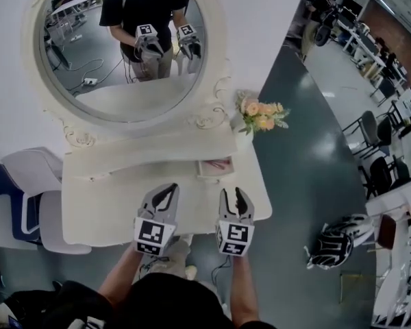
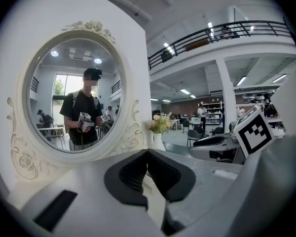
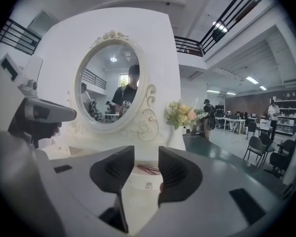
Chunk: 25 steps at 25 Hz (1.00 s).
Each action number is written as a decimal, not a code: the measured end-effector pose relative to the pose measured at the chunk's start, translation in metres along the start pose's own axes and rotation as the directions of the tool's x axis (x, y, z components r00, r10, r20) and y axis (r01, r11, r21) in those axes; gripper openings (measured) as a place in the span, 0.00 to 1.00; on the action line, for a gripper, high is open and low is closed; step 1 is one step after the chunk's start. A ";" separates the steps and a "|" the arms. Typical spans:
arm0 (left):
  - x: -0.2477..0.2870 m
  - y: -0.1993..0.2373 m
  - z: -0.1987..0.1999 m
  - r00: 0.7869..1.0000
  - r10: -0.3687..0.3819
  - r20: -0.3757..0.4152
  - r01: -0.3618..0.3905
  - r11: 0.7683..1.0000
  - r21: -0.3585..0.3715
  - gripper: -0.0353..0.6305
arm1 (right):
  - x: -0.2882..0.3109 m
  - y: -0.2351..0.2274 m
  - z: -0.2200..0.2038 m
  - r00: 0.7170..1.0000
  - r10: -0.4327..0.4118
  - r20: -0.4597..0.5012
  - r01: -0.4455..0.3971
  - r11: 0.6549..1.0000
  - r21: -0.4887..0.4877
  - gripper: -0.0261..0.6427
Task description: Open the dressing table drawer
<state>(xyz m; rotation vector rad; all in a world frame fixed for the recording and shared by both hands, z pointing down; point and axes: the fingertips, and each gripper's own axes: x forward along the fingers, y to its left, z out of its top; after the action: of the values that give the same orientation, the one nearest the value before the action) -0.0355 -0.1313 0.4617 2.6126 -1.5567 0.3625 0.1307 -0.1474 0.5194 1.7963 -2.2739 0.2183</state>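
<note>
Open-plan hall w/ a dark green floor (image 1: 294, 149); against a white panel stands the white bench (image 1: 109, 204) w/ its oval mirror (image 1: 123, 46).

Right hand-held gripper (image 3: 146, 154): jaws apart, nothing between the pads, nothing touched. Straight through the gap, further off, sits the drawer (image 3: 138, 181), a small curved white front w/ a glittery knob (image 3: 148, 185) at its middle. In the head view the right hand-held gripper (image 1: 235, 196) hangs over the bench's front edge, and the drawer (image 1: 216, 167) lies beyond the tips, towards the mirror, under the raised back shelf and just left of the flowers (image 1: 260, 115). Near, but clearly apart.

Left hand-held gripper (image 2: 147, 154): jaw tips together, empty. It hangs beside the right one, a bit to its left (image 1: 166, 192), aimed at the mirror, not at the drawer.

Pink stuff shows just above the drawer front. It may be lying inside, which would mean the drawer is already partly out; can't tell for sure.

Step, as I read it: approach and line-up on the knob, no grip yet. Next move needs the right jaws carried fwd w/ the knob centred between the pads, closed on it, then a straight pull back towards the person. Knob is small and smooth-looking, so an off-centre pinch could slip.
</note>
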 end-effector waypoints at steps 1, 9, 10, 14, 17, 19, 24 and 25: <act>-0.003 -0.001 0.004 1.000 -0.004 0.008 0.004 1.000 0.006 0.06 | -0.007 0.000 0.007 1.000 -0.009 0.011 0.009 1.000 -0.006 0.26; -0.034 -0.013 0.029 0.998 -0.020 0.062 0.018 0.999 0.034 0.06 | -0.059 0.014 0.051 0.995 -0.025 0.097 0.028 0.999 -0.028 0.17; -0.038 -0.014 0.030 0.998 -0.020 0.067 0.018 0.999 0.036 0.06 | -0.065 0.016 0.052 0.995 -0.029 0.100 0.032 0.999 -0.032 0.16; -0.055 -0.016 0.035 0.996 -0.019 0.085 0.016 0.999 0.040 0.06 | -0.084 0.026 0.056 0.993 -0.036 0.109 0.041 0.998 -0.041 0.12; -0.067 -0.018 0.034 0.996 -0.019 0.090 0.015 0.999 0.047 0.06 | -0.096 0.034 0.055 0.993 -0.034 0.112 0.039 0.998 -0.048 0.10; -0.074 -0.021 0.034 0.996 -0.021 0.092 0.017 0.999 0.049 0.06 | -0.104 0.037 0.055 0.992 -0.034 0.118 0.040 0.998 -0.049 0.07; -0.088 -0.027 0.034 0.995 -0.026 0.096 0.021 0.998 0.055 0.06 | -0.117 0.043 0.056 0.992 -0.037 0.125 0.043 0.998 -0.042 0.04; -0.090 -0.027 0.034 0.995 -0.025 0.095 0.020 0.998 0.057 0.06 | -0.119 0.044 0.056 0.991 -0.036 0.126 0.041 0.998 -0.041 0.04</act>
<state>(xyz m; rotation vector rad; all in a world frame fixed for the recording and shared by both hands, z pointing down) -0.0475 -0.0474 0.4082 2.7261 -1.5657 0.2867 0.1084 -0.0401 0.4341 1.8790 -2.3056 0.0494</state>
